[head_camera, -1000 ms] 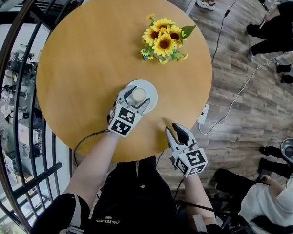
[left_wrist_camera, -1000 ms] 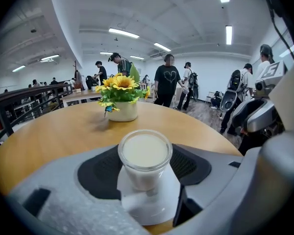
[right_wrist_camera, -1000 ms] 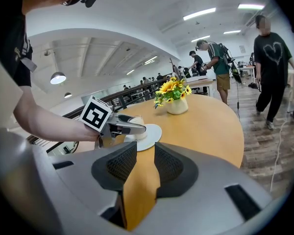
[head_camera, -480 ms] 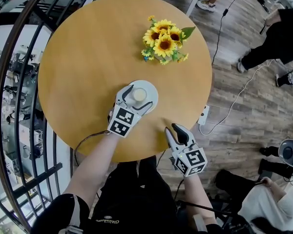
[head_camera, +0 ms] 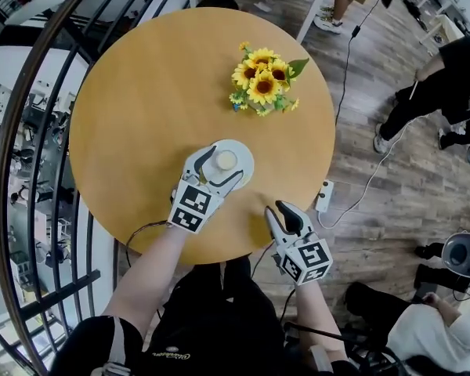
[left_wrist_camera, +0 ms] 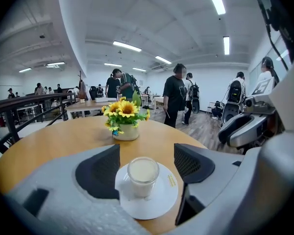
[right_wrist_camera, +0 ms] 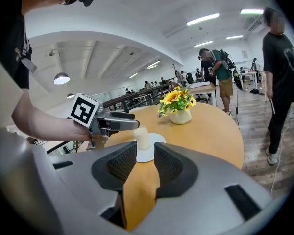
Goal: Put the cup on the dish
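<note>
Cup (head_camera: pixel 225 160), small and pale, upright near the centre of a white dish (head_camera: pixel 244 172); the dish lies flat on a round wooden table (head_camera: pixel 141 116), toward the person's side of it. Left gripper (head_camera: pixel 221 166): jaws wide, one on each side of the cup, pads clear of its wall, closing at this moment; the cup stands between them but is not gripped. Marker cube of this gripper sits just behind the dish rim in the head view. Right gripper (head_camera: pixel 286 214): at the table's near edge, beside the dish and apart from it, jaws parted by a narrow gap with only bare tabletop showing between them; its tips point toward the cup and dish. Sunflowers (head_camera: pixel 262 77), yellow, in a small cream pot (left_wrist_camera: pixel 127 132), on the far side of the table, well apart from the dish
</note>
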Tool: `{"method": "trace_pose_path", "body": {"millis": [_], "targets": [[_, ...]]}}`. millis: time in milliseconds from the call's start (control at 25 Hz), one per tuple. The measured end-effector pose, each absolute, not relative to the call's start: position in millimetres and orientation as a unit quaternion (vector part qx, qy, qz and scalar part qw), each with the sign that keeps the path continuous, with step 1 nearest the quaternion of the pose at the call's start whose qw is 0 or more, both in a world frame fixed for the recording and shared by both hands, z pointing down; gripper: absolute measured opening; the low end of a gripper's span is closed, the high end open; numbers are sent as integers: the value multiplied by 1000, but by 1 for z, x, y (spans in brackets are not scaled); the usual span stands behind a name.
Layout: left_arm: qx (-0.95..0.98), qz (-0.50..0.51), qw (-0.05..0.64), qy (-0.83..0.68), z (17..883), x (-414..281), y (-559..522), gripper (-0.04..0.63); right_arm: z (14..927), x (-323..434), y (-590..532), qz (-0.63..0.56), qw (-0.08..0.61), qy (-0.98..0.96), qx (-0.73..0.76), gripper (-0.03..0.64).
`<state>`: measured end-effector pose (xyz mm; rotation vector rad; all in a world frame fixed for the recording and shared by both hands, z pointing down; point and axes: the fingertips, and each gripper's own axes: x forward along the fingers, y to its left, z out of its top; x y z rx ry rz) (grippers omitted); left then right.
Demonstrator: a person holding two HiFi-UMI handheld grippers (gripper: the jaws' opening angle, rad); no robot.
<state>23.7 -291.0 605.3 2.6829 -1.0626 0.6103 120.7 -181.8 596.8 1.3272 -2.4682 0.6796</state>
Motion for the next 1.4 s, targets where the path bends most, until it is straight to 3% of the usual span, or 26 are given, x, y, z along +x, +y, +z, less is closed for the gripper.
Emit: {"method": "trace_pose_path", "body": {"millis": [120,240,440,960,1400], "targets": [[912,182,88,-358,579,23,-284,278,581,120,-188,221,122,-851,460,100],[917,169,77,-354,555,23,-276,256,563,118,-196,204,114,-856,461,100],[924,140,73,-350,516,20,-262,164,525,108,-207,165,100,-865,462,100],[934,111,35,-338,429,17,-222,141,419,79,-203,64,62,-888,451,100],[932,115,29,-343,422,18,-230,141,401,68,-212,30,59,-898,436,100]]}}
